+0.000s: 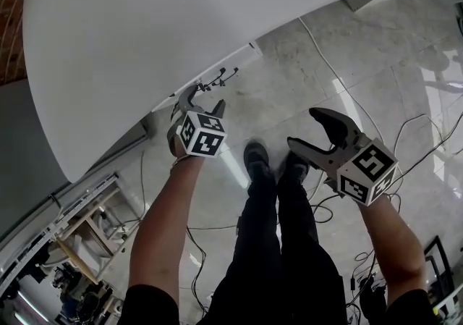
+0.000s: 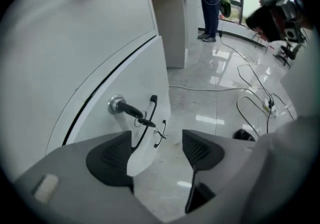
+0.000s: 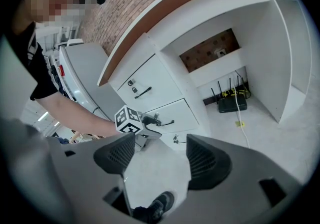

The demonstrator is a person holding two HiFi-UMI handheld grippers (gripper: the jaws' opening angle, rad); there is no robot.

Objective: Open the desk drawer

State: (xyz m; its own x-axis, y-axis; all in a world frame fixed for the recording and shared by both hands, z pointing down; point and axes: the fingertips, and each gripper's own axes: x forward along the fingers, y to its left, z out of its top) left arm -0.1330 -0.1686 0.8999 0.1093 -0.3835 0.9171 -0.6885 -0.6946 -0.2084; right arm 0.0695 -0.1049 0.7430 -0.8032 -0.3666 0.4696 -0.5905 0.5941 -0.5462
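- Your left gripper [image 2: 156, 140] has its fingers spread and nothing pinched. The drawer handle [image 2: 152, 103] sits just ahead of the gap, nearer the left finger, on a drawer front [image 2: 115, 78] that is closed. Close from here and I judge you'd catch the front's corner or only air, not the bar.
- A key [image 2: 131, 111] juts out of the lock just beside the handle, and its head crosses the bar. Coming in at this slant, a finger could knock or bend it, or clamp it together with the handle.
- The key also leaves it open whether the drawer is locked; nothing shows which. A hard pull on a locked front could make the pads slip off the handle.
- A smaller handle [image 2: 161, 134] hangs just past the drawer handle, on the side away from the key. The two are near enough that you could grab the wrong one.
- The bar is thin and your gripper meets it steeply from above. A shallow bite would likely slide off once you pull, so get the pads fully round it.
- Your right gripper [image 3: 161, 143] also has its fingers spread and empty, and it is well apart from the handle, out over the floor. If it drifts toward the handle, it could bump the left one mid-pull.
- Your shoes [image 1: 258, 157] stand in front of the handle, so the opening drawer may run into your legs.
- Loose cables [image 2: 250, 93] lie on the floor well beyond the handle. They could snag a foot if you step back.
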